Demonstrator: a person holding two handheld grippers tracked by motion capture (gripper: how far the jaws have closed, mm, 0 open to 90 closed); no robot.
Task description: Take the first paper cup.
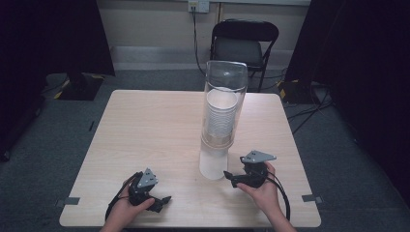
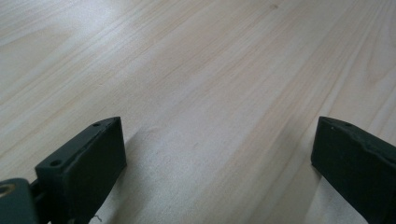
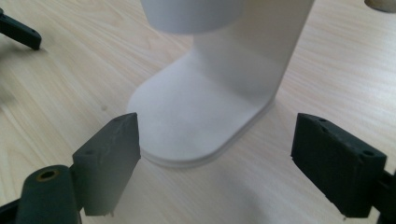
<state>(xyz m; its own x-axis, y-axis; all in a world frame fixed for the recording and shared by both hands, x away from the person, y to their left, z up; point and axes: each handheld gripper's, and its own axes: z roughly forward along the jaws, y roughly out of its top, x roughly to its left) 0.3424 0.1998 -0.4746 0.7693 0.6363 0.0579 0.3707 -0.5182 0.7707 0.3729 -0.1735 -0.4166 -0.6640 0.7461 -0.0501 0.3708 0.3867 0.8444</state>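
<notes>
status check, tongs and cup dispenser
Left tongs open on the table. Right tongs open, empty, facing the cup dispenser. Path clear.

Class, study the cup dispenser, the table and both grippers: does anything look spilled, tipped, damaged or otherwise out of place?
Nothing stands out. The cup dispenser stands upright on the table, with its stack of paper cups sitting straight inside the clear tube. No spill or loose cup shows. The left gripper and right gripper are open, holding nothing.

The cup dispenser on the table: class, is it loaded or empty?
Loaded. The clear tube of the cup dispenser holds a stack of white cups, and one cup pokes out underneath.
</notes>
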